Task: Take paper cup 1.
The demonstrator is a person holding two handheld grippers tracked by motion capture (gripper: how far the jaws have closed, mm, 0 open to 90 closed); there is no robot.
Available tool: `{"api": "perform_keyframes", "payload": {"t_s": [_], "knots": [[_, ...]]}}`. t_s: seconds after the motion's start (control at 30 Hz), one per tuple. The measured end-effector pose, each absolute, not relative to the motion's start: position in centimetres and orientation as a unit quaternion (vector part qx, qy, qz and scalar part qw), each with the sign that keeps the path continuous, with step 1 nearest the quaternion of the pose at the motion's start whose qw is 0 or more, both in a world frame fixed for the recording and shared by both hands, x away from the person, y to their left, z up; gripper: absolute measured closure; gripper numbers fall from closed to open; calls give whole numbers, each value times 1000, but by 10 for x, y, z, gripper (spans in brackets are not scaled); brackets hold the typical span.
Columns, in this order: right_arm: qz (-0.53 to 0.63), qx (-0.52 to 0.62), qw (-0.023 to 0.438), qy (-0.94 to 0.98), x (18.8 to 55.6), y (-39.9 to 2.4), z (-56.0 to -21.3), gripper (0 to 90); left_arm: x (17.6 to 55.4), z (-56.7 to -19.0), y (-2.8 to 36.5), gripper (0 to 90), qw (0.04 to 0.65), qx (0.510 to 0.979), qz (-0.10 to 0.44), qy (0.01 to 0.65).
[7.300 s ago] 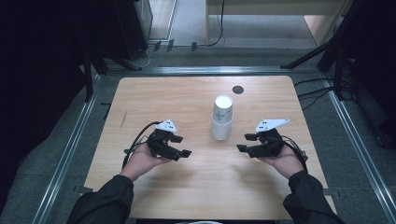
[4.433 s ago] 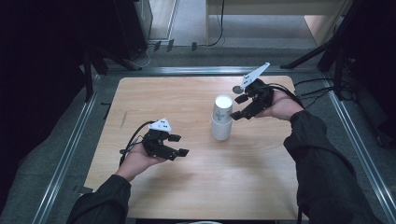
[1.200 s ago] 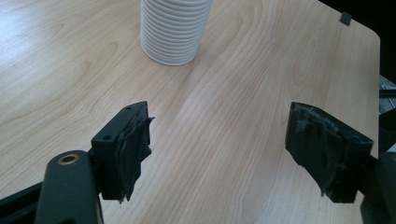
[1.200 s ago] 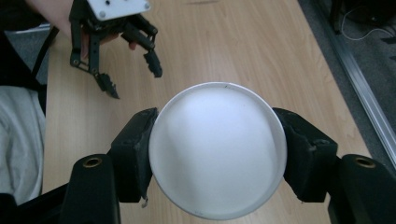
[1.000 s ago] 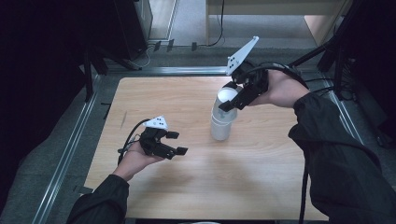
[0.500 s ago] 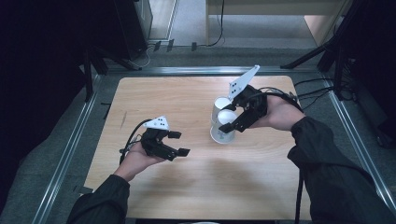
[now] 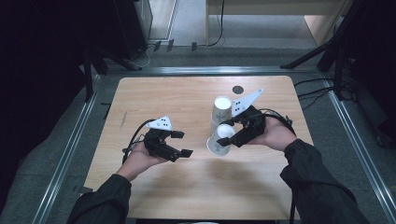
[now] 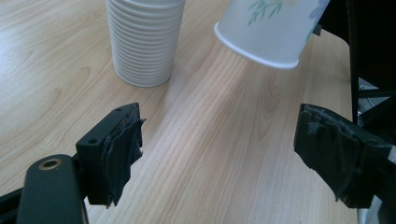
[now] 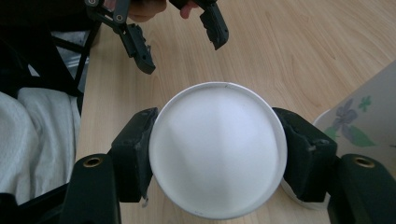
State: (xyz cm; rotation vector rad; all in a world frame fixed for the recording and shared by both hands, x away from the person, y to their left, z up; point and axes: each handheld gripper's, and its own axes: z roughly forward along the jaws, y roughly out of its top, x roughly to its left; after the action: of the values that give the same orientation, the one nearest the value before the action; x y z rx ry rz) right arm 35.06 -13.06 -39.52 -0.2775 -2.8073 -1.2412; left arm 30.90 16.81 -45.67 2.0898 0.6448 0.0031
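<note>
A tall stack of white paper cups (image 7: 222, 108) stands upright mid-table. My right gripper (image 7: 229, 133) is shut on a single flower-printed paper cup (image 7: 218, 143), held tilted just in front of the stack and low over the table. In the right gripper view the pads (image 9: 135, 149) press both sides of that cup (image 9: 217, 140), whose round white end faces the camera. My left gripper (image 7: 183, 143) lies in an upturned hand to the left. Its jaws have just been opening and hold nothing. In the left gripper view the stack (image 8: 144, 42) and the held cup (image 8: 268, 28) lie ahead.
A small dark round disc (image 7: 238, 89) lies on the wooden table (image 7: 168, 98) behind the stack. Metal rails frame the table, and black cables trail off its right side. Bare wood spreads across the front and the left.
The right hand has come down and toward the front with the single cup, from above the stack to low beside it. The left gripper's jaws have spread wider; that hand stayed in place.
</note>
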Motion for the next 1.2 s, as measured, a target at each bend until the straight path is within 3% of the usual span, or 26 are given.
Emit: {"api": "perform_keyframes", "payload": {"t_s": [0.6,1.2], "knots": [[-489,-111,51,-863,342,-129,-429,360,311,-459,155,79,472,851,-23,231],[-531,-117,59,-837,337,-127,-434,360,314,-466,142,81,478,851,-25,215]]}}
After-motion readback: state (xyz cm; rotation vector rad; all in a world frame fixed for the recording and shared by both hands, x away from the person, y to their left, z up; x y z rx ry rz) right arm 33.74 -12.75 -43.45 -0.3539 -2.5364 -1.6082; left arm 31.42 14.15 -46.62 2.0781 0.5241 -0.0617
